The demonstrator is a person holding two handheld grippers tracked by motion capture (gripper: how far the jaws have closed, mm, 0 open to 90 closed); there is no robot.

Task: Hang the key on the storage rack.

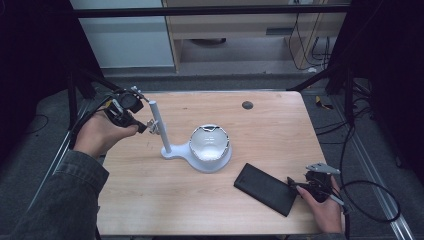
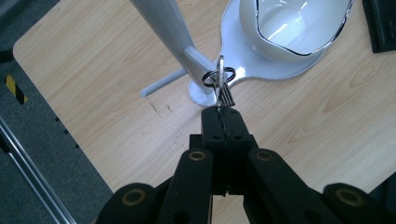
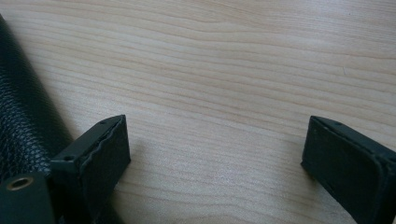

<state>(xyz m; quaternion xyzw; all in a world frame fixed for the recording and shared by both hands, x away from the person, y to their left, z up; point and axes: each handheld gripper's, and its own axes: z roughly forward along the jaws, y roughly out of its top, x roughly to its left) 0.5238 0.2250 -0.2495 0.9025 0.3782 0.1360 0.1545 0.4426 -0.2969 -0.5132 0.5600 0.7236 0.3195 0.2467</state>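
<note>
A white stand (image 1: pixel 172 150) with an upright post (image 2: pixel 163 23) and short side pegs carries a white bowl (image 1: pixel 210 142) on its round base. My left gripper (image 2: pixel 223 114) is shut on a small key (image 2: pixel 224 95) whose rings (image 2: pixel 217 77) hang at the tip of one peg (image 2: pixel 198 58). From above, that left gripper (image 1: pixel 147 127) sits just left of the post. My right gripper (image 3: pixel 215 149) is open low over bare wood, its left jaw beside a black leather case (image 3: pixel 23 126). The case (image 1: pixel 265 189) lies flat, left of the right gripper (image 1: pixel 295 186).
A second peg (image 2: pixel 163 84) sticks out of the post toward the table's left edge. A dark round grommet (image 1: pixel 247 105) sits near the far edge. Cables (image 1: pixel 370 200) trail off the right side. A metal rail (image 2: pixel 28 163) runs beside the table.
</note>
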